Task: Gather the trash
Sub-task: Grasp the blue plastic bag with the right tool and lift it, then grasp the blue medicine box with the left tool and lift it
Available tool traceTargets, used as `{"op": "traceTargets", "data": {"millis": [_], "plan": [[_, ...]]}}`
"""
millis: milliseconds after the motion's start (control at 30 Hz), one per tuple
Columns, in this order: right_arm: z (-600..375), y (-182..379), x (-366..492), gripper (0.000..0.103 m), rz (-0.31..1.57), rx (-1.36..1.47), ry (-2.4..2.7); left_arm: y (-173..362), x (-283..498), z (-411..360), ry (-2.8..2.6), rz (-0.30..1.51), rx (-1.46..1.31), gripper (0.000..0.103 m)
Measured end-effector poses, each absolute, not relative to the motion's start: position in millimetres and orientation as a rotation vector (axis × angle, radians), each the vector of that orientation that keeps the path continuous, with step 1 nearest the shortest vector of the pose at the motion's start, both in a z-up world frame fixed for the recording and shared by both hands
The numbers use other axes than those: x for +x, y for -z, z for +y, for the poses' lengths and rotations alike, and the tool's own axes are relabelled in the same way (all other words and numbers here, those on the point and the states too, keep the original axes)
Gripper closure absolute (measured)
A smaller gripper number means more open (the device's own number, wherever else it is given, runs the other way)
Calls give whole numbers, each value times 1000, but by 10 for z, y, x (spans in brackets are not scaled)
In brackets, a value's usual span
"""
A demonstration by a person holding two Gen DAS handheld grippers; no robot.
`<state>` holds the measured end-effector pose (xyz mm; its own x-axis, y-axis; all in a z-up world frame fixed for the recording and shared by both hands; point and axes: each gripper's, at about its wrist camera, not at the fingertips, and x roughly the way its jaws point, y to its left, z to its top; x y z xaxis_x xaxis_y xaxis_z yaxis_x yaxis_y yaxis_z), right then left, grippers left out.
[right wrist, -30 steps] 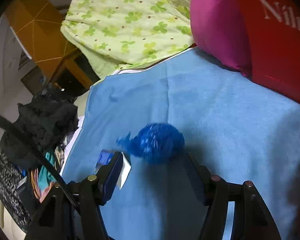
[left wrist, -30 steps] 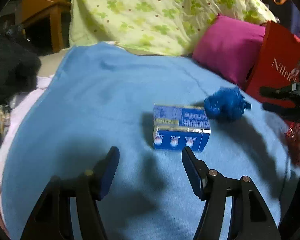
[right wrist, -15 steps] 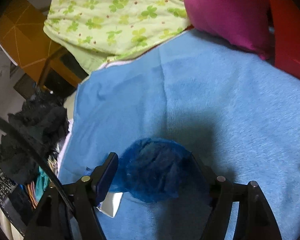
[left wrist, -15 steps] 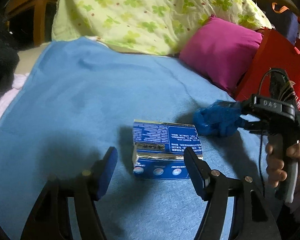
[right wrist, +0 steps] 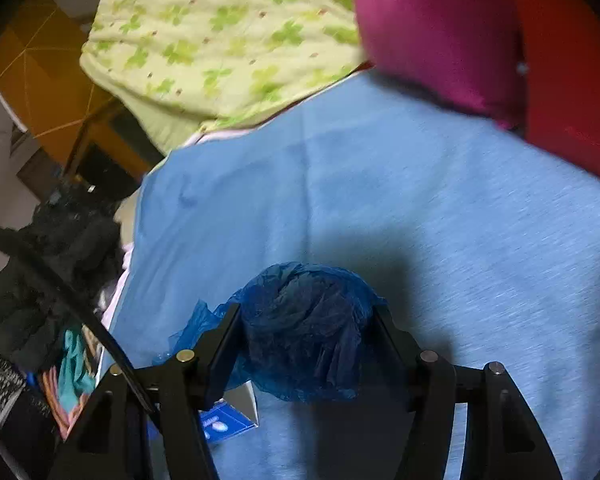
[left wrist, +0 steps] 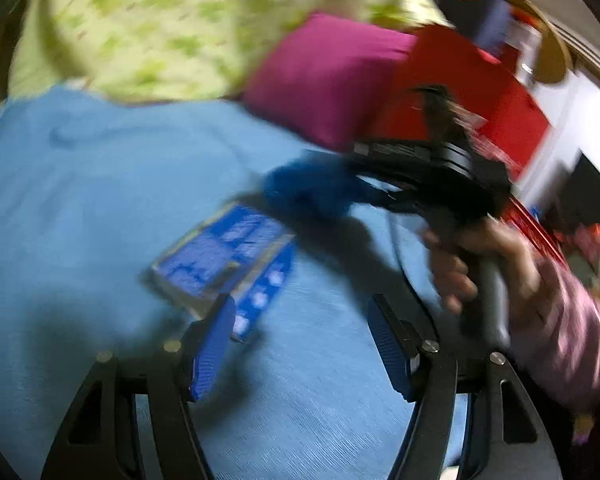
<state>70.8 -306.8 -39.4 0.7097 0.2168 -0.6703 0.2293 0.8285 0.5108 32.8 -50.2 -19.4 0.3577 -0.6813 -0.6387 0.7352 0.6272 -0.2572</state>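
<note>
The right gripper squeezes the crumpled blue plastic bag just above the blue blanket. The left gripper has its fingers apart, holding nothing, beside the blue box.

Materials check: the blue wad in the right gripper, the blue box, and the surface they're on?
Blue wad: thin crinkled plastic film, translucent at the edges. Blue box: looks like printed cardboard, flat panels, a silvery torn-looking edge; blur leaves it open. Blue sheet: soft woven or knit cloth, matte, fine weave lines.
</note>
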Motion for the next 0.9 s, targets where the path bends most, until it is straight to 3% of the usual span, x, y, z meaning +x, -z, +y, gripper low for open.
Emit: {"op": "traceTargets", "data": {"millis": [200,400,500,700,900], "plan": [[-3250,291,604,38,746,649,31,143,279,-440,750,679,187,33],[-3269,302,573,38,758,672,26,354,823,-589,663,759,169,32],[-3304,327,577,38,763,691,33,445,990,-651,741,809,152,24],[-3307,371,632,38,778,700,33,519,1194,-591,827,882,59,23],[-3295,402,651,38,791,707,29,439,1196,-563,756,811,95,23]]}}
